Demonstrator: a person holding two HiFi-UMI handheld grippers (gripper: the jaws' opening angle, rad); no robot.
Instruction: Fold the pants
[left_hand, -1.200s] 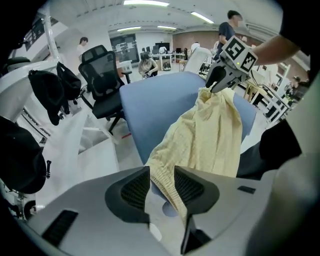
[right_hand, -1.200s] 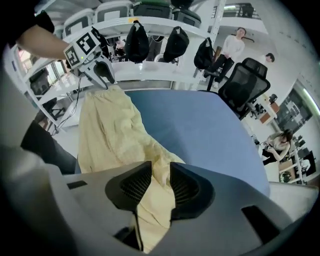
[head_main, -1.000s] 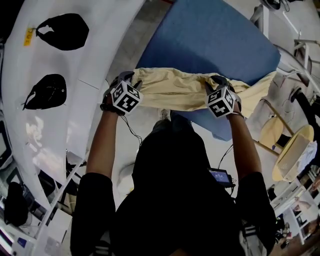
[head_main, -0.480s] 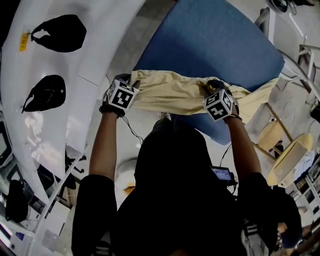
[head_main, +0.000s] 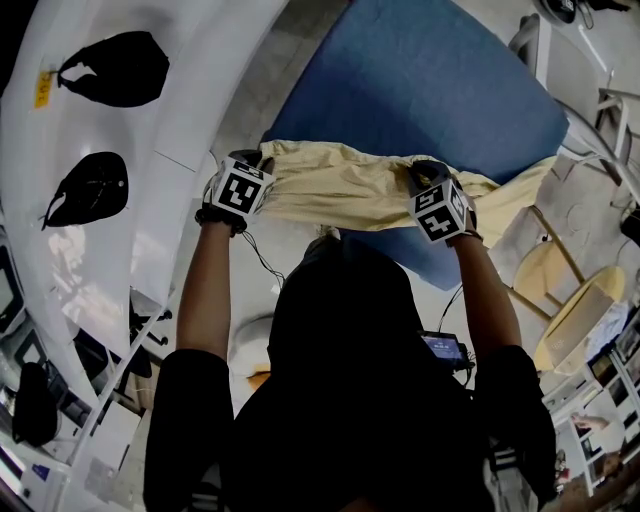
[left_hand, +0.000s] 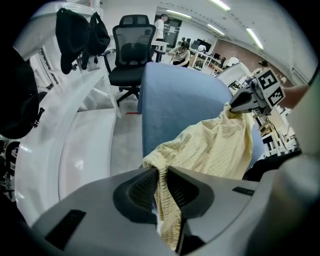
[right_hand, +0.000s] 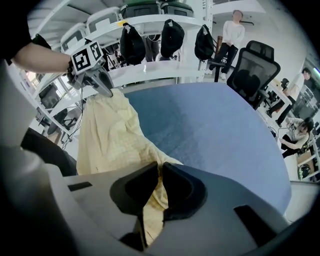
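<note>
Pinching the pants (head_main: 340, 185) at each end, left gripper (left_hand: 161, 175) and right gripper (right_hand: 159, 175) just squeezed tight on the cloth, stretched between them by the table (head_main: 430, 80).

Woven yellow cloth pants (head_main: 350, 185)

There was one pair of pants (head_main: 340, 185) and one blue table (head_main: 430, 80). The hand-held grippers numbered two, the left hand-held gripper (left_hand: 161, 170) and the right hand-held gripper (right_hand: 160, 169), each with jaws that had just been closing on the cloth between them. There were two marker cubes (head_main: 240, 190) (head_main: 438, 210). The right gripper view showed three black bags (right_hand: 132, 42) (right_hand: 171, 37) (right_hand: 204, 42), one office chair (right_hand: 252, 70) and two background people (right_hand: 232, 30) (right_hand: 300, 132).
</note>
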